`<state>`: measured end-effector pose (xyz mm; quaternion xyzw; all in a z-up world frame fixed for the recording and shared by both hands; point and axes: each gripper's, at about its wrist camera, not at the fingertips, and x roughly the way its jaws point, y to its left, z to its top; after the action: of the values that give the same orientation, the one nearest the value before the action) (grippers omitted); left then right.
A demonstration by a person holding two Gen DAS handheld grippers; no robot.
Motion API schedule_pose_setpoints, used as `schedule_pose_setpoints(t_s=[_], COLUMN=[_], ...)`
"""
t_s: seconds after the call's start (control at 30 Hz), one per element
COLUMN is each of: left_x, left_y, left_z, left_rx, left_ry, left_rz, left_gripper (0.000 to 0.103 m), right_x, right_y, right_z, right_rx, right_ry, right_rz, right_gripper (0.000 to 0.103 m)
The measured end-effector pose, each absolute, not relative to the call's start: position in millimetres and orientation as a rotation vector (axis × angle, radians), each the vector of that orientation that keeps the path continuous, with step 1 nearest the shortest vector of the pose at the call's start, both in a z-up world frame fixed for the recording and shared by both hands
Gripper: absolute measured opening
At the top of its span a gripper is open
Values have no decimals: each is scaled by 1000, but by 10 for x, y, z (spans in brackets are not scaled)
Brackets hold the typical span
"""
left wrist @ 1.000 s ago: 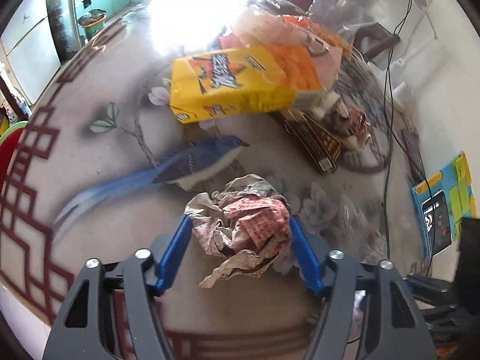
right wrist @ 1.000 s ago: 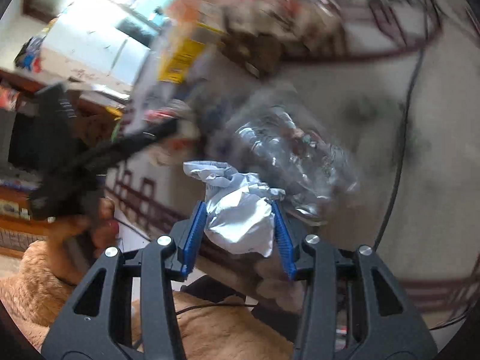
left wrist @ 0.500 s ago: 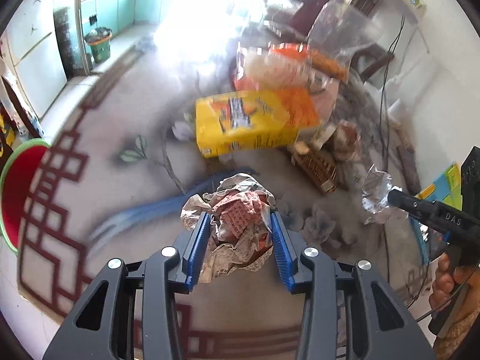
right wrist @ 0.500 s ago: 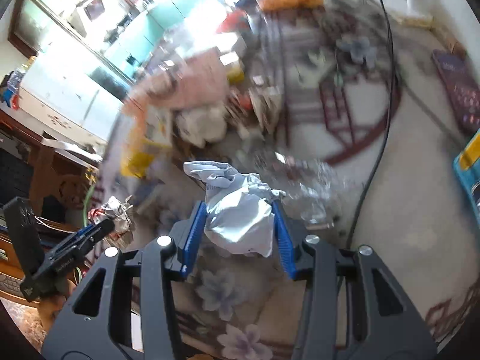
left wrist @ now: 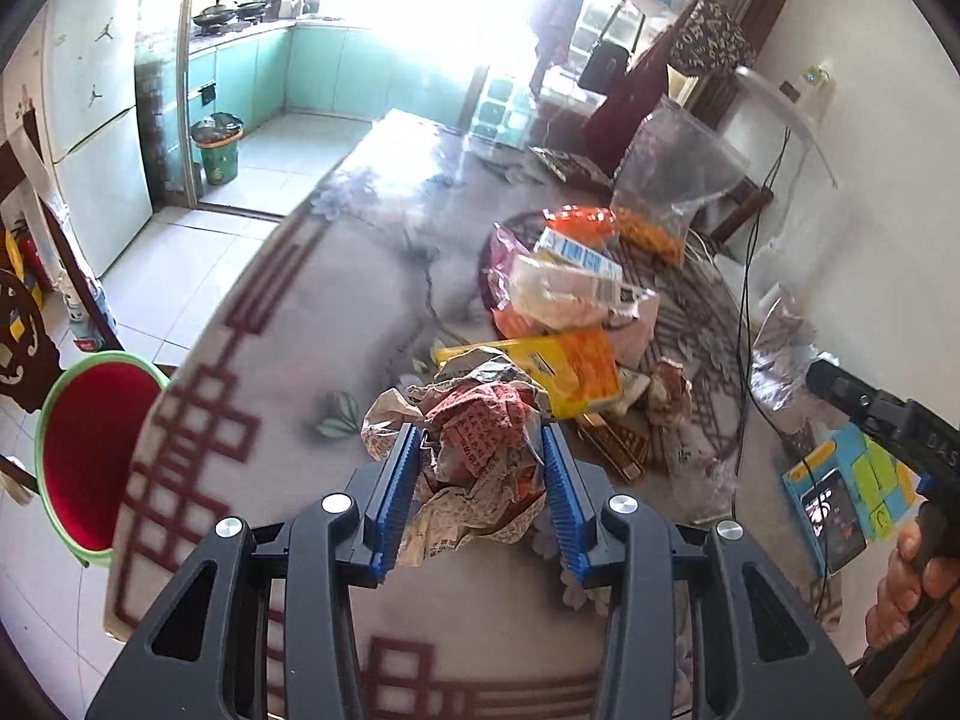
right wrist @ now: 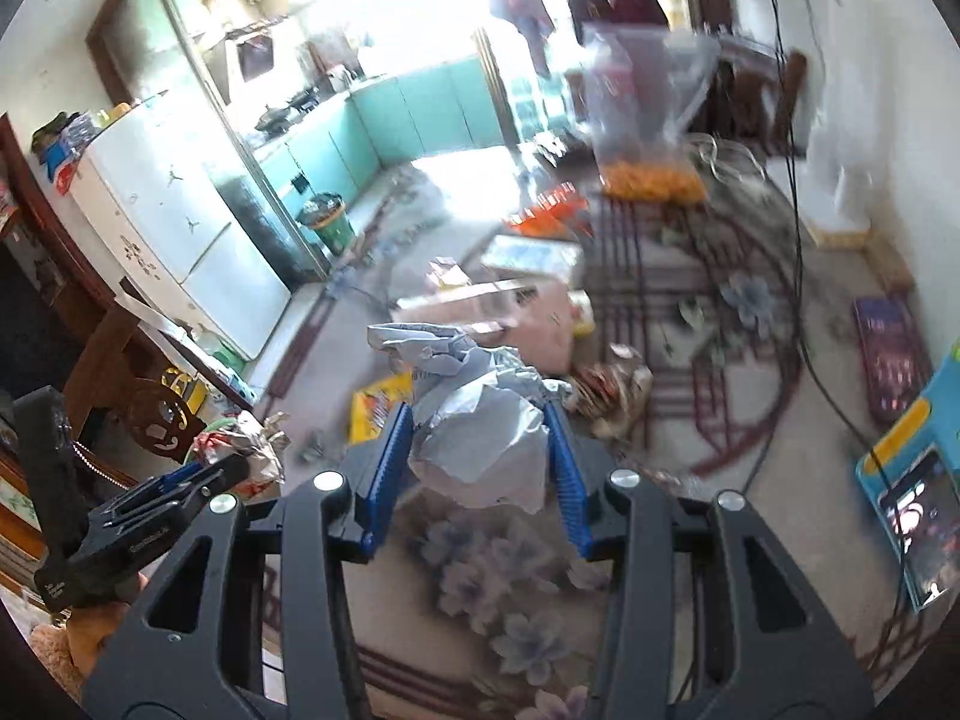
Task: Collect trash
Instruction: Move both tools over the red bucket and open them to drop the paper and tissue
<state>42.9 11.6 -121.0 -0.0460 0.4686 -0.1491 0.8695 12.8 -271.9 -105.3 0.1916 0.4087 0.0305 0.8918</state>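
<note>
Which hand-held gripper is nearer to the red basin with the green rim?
Left. The left hand-held gripper hangs just beside the red basin; the right hand-held gripper is across the table.

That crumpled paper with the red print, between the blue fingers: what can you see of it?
The crumpled paper wad looks like thin wrapper paper, greyish-white with a red patch of dense print at its middle. It is balled up with ragged edges hanging below, pinched on both sides by the left gripper, above the patterned tabletop.

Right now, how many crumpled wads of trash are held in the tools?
2. A crumpled red-printed paper wad sits clamped in the left tool; a crumpled grey-white paper wad in the right tool.
</note>
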Motion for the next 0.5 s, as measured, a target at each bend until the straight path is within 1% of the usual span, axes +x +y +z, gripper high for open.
schedule_pose_setpoints(t_s=[0.27,0.5], left_x=[538,772], left_y=[546,1069], left_z=[-1041,-1037], left_rx=[-116,-138], left_ry=[937,946], left_rz=[-309,-291], left_gripper=[39,39], right_x=[282,399], right_y=[-2167,-1675], right_z=[-807,-674], right_rx=[333,285], right_ry=[812,804], right_rz=[92,70], right_gripper=[44,44])
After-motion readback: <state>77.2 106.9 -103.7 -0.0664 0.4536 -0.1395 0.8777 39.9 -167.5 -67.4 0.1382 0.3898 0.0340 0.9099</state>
